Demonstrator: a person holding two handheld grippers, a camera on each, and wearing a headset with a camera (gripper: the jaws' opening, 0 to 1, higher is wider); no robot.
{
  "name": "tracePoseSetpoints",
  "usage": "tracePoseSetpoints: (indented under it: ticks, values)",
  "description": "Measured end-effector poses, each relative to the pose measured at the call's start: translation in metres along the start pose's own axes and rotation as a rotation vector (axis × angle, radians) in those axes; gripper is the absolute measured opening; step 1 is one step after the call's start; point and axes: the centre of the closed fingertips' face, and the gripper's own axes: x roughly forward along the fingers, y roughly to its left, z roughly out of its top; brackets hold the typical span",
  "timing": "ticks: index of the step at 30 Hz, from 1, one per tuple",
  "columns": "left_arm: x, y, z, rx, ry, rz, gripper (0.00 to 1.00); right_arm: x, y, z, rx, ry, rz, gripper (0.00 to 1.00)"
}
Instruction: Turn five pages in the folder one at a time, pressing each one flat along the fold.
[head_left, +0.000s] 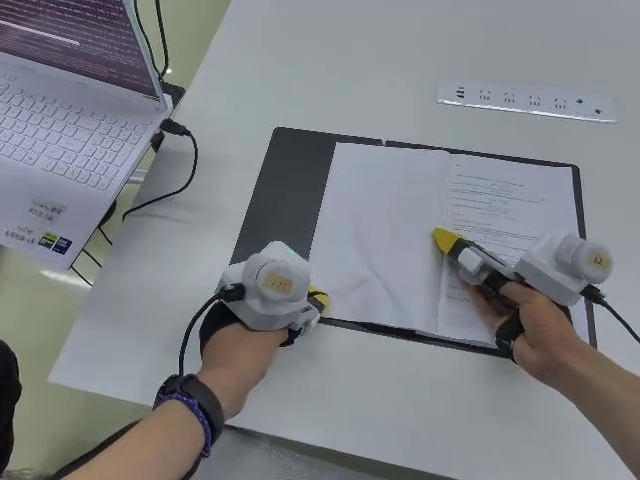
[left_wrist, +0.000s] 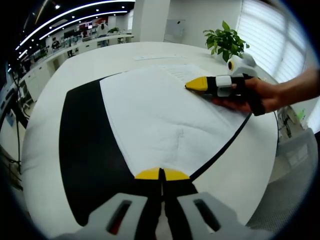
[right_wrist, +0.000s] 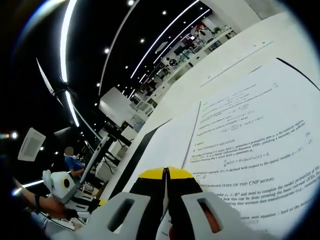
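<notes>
Head cam: above near edge of desk (head_left: 300, 60), looking fwd and down, whole folder (head_left: 290, 190) in frame. Cam on left gripper (left_wrist: 161, 174): low at folder's near edge, facing across desk twd right gripper (left_wrist: 192, 85). Right gripper cam: v. close over printed page (right_wrist: 250, 150), rolled, facing desk's left side. All 3 share folder's open pages.

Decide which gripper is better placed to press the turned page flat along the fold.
Right. The right gripper rests at the fold beside the printed page; the left gripper sits at the folder's near edge.
</notes>
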Motion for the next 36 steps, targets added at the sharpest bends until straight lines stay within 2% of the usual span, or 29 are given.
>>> tracePoseSetpoints:
  ticks: [12, 20, 24, 33, 36]
  values:
    - [0.0, 0.0, 0.0, -0.001, -0.005, 0.006, 0.0, -0.016, 0.009, -0.018, 0.015, 0.008, 0.004, 0.0]
    - [-0.001, -0.001, 0.0, 0.01, -0.006, 0.012, 0.0, -0.026, 0.015, -0.032, 0.009, 0.034, 0.008, 0.0]
    - [-0.001, -0.001, 0.0, 0.017, -0.006, 0.018, 0.0, -0.029, 0.012, -0.038, 0.002, 0.055, 0.009, 0.0]
    - [-0.001, -0.002, 0.0, 0.017, -0.005, 0.035, 0.0, -0.046, 0.017, -0.06, -0.009, 0.109, 0.02, 0.0]
    - [-0.001, -0.003, 0.0, 0.025, 0.002, 0.057, 0.0, -0.052, 0.021, -0.071, -0.039, 0.158, 0.028, 0.0]
